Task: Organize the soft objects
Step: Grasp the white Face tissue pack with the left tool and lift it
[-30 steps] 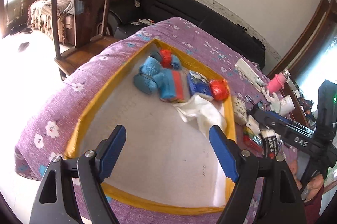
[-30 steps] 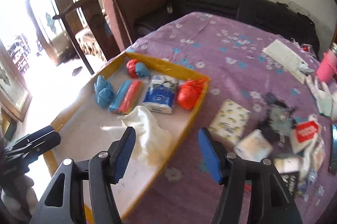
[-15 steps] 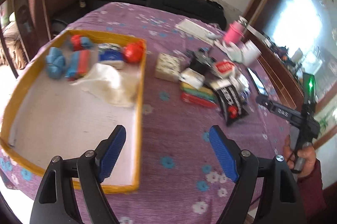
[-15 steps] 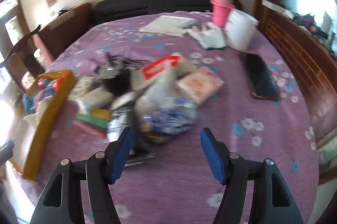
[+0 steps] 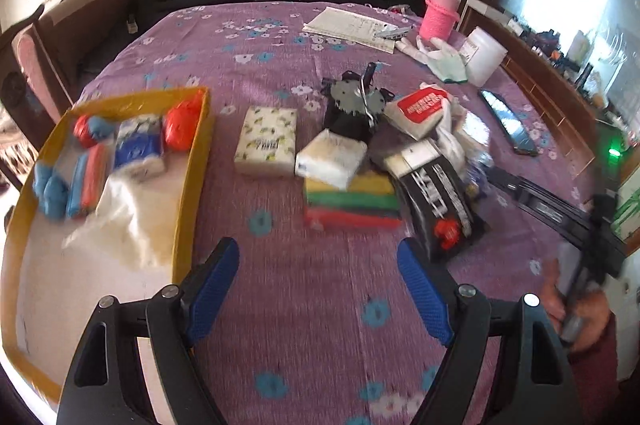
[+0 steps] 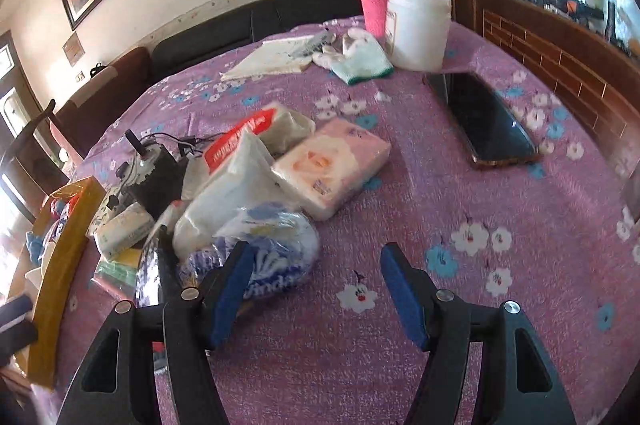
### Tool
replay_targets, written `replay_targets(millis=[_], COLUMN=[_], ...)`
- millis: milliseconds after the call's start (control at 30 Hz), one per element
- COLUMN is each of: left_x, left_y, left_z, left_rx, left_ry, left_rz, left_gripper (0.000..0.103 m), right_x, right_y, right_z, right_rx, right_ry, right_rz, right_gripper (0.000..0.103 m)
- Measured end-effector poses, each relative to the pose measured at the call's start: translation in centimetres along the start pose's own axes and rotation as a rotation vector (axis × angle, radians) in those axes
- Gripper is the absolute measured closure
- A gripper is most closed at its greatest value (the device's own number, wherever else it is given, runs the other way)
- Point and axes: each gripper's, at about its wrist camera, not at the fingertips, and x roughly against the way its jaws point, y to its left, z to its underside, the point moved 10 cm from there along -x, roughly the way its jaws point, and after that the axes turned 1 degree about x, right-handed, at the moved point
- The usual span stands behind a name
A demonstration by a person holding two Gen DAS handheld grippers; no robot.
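Observation:
A yellow-rimmed tray (image 5: 192, 177) at the left holds blue and red cloth rolls, a blue tissue pack (image 5: 140, 145), an orange bag and a white cloth. To its right lies a pile of soft things: a patterned tissue pack (image 5: 266, 141), a white pack (image 5: 330, 159), stacked coloured cloths (image 5: 352, 203) and a black packet (image 5: 440, 209). My left gripper (image 5: 316, 249) hangs open over bare tablecloth in front of the pile. My right gripper (image 6: 316, 251) is open too. Its left finger sits just in front of a blue-and-white plastic bag (image 6: 272, 249); a pink tissue pack (image 6: 332, 165) lies beyond.
A black phone (image 6: 488, 117), a white jar (image 6: 418, 29), a pink bottle (image 6: 374, 1), gloves (image 6: 360, 61) and papers (image 5: 348, 25) sit at the far right of the purple flowered tablecloth. A black device with wires (image 5: 356, 105) is in the pile. A hand (image 5: 580, 313) holds the right gripper's handle.
Both views have swung right, away from the tray and toward the pile. The right gripper has come down near the blue-and-white bag. Both grippers stayed open and empty.

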Motion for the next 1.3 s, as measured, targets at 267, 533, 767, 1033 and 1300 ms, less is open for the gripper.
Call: replay_targets(millis=[267,533,767,1033,1300], left_x=[-7.4,-10.2,-5.2,-0.2,-2.7], left_y=[-1.7,-2.4,-2.5,-2.8,-3.0], left_z=[-4.7,-5.4,-5.1,1.8,5.7], left_rx=[-0.156,-0.262,-0.232,-0.124,-0.061], left_ry=[0.036,0.031,-0.05,-0.03,0.028], left_rz=[-0.103,-0.178,-0.148,-0.009,0.04], left_gripper=[0.023,0.061,0.061,0.058,0.044], right_x=[0.0,-0.8,-1.1,-1.3,-1.3], right_y=[-1.0,-0.9,-1.5,-1.7,-2.9], right_z=[-0.4,-0.2,-0.1,0.0,0.3], right_rx=[-0.013,0.002,-0.023,-0.031,-0.074], right_ry=[-0.016,0.012,0.025,0.032,0.035], right_rz=[0.021,0.024,0.023,0.024,0.062], right_gripper=[0.029,0.027,0.026,0.024,0.023])
